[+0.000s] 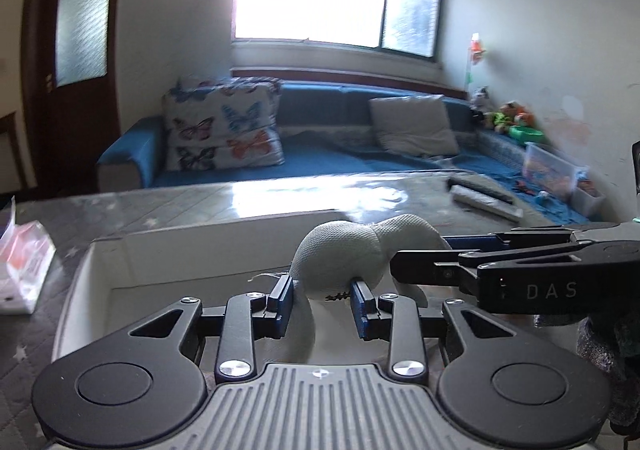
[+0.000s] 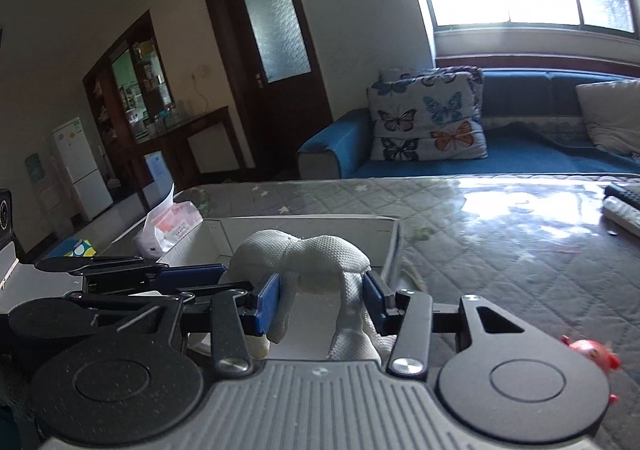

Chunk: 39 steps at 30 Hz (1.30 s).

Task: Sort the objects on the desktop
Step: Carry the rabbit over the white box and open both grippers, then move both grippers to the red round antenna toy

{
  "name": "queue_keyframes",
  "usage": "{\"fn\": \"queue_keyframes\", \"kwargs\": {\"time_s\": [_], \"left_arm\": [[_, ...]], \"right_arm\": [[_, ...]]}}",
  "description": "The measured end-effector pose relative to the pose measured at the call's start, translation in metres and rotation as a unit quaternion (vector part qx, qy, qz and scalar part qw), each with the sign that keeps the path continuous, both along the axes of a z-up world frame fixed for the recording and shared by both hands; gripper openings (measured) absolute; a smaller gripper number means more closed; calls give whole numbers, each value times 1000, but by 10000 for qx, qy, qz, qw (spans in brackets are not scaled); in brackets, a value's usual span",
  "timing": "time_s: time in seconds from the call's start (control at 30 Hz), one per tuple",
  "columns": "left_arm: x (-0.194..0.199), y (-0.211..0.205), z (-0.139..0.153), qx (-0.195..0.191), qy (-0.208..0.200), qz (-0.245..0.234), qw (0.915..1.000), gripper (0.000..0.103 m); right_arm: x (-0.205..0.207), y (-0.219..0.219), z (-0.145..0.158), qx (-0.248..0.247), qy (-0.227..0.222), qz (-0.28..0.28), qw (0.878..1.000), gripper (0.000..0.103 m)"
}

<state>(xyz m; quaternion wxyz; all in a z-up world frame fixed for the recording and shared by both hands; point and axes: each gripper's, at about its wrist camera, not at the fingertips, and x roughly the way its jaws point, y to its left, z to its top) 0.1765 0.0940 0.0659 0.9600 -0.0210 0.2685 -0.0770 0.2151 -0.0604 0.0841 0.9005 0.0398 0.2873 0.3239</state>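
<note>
A white mesh-fabric cloth item [image 1: 340, 258] is bunched up over an open white box [image 1: 120, 250] on the quilted table. My left gripper [image 1: 322, 300] is shut on one part of the cloth. My right gripper [image 2: 320, 296] is shut on another part of the same cloth [image 2: 308, 254], and it reaches in from the right in the left wrist view [image 1: 460, 270]. The cloth is held between both grippers above the box [image 2: 304, 223]; its lower folds hang down between the fingers.
A tissue pack [image 1: 24, 270] lies left of the box, also in the right wrist view [image 2: 168, 228]. Two remote controls [image 1: 484, 197] lie at the far right of the table. A small red toy [image 2: 592, 352] sits near my right gripper. A blue sofa [image 1: 320, 145] stands behind.
</note>
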Motion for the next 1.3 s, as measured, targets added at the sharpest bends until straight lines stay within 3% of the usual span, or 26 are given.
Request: {"fn": "queue_keyframes", "kwargs": {"time_s": [0.23, 0.43, 0.57, 0.8, 0.9, 1.13, 1.3], "left_arm": [[42, 34, -22, -79, 490, 418, 9979, 34], [55, 44, -36, -108, 711, 665, 9952, 34], [44, 40, -35, -124, 661, 684, 9954, 34], [19, 25, -19, -86, 450, 549, 9974, 34], [5, 18, -11, -181, 335, 489, 9981, 34], [-25, -8, -3, -292, 249, 258, 9989, 34], [-44, -26, -6, -414, 330, 15, 9986, 34]], "right_arm": [[43, 47, -18, -186, 254, 96, 9995, 48], [58, 52, -28, -349, 351, 9, 9988, 49], [45, 44, -20, -447, 167, 43, 9988, 53], [16, 15, 4, -432, -78, 33, 9990, 78], [0, 0, 13, -391, -208, 42, 9990, 81], [-42, -37, 26, -334, -450, -35, 9984, 100], [-65, -56, 22, -470, -563, -162, 9972, 103]]}}
